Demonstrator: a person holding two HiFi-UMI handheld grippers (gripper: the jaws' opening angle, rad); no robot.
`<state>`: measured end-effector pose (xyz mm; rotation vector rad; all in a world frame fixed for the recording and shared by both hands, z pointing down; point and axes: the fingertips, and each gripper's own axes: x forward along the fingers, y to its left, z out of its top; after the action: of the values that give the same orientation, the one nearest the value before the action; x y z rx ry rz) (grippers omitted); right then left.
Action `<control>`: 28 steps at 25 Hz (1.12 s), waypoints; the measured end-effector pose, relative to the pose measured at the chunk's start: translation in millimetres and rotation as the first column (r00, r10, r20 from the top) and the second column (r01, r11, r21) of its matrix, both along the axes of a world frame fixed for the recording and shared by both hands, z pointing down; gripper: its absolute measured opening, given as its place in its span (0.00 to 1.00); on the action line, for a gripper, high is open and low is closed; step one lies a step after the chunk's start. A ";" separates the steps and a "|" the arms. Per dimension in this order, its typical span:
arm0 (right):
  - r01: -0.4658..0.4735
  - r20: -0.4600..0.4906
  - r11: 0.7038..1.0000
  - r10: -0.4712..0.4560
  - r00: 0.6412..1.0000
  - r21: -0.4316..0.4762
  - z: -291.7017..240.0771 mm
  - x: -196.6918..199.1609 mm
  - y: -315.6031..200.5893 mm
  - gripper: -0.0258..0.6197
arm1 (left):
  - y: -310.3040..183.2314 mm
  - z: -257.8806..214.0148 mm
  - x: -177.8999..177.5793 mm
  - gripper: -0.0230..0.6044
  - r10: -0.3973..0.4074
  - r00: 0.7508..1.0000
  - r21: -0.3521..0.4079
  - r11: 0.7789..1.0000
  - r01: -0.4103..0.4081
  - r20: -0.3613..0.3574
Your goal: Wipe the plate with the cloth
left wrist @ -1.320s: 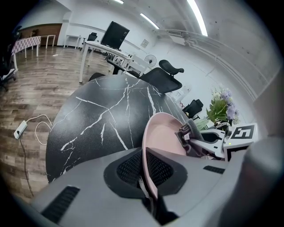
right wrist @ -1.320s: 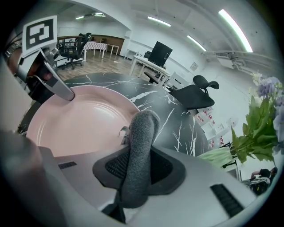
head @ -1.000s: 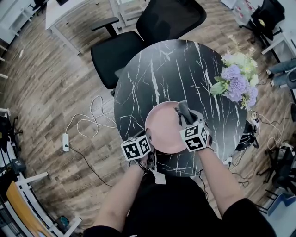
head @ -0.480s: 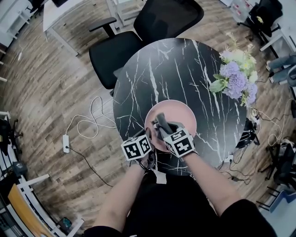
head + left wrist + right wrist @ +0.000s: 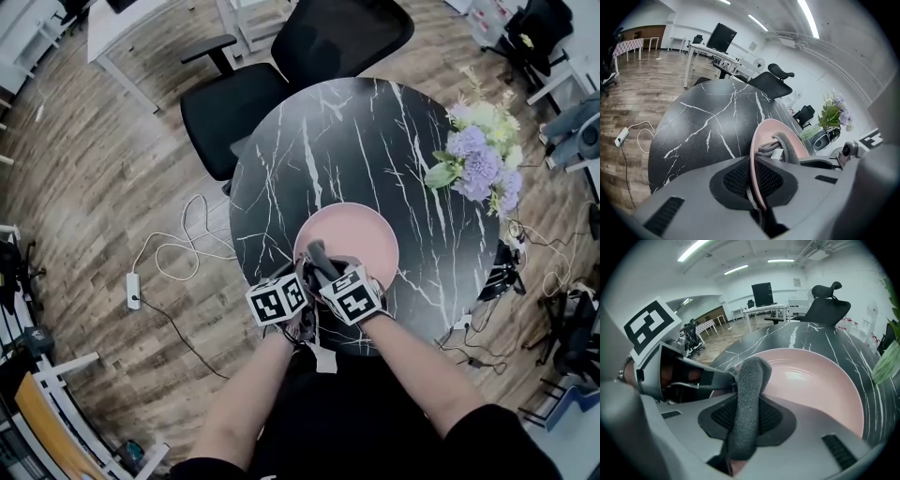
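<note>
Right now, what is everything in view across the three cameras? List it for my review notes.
Table: one, black marble with white veins, round, centre of the head view.
Plate: one, pink, on the table near its near edge.
Cloth: one, grey, over the plate's near-left part.
Flowers: one bunch, purple and green, at the table's right edge.
Office chair: one, black, at the table's far side.
Power strip: one, white with cable, on the wooden floor at the left.
Left gripper: one, grey, shut on the plate's rim.
Right gripper: one, grey, shut on the cloth.
</note>
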<state>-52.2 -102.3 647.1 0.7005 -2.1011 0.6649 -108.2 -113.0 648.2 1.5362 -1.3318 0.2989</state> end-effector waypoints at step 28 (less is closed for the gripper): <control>0.125 -0.444 0.953 0.011 0.896 0.276 -1.8 134.6 -57.2 0.21 | 0.8 1.4 3.2 0.08 0.008 1.000 0.007 1.000 -0.008 -0.013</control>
<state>82.3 -159.5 645.3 0.8606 -1.7972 0.1269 -105.0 -112.2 649.5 1.5474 -1.3182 0.2891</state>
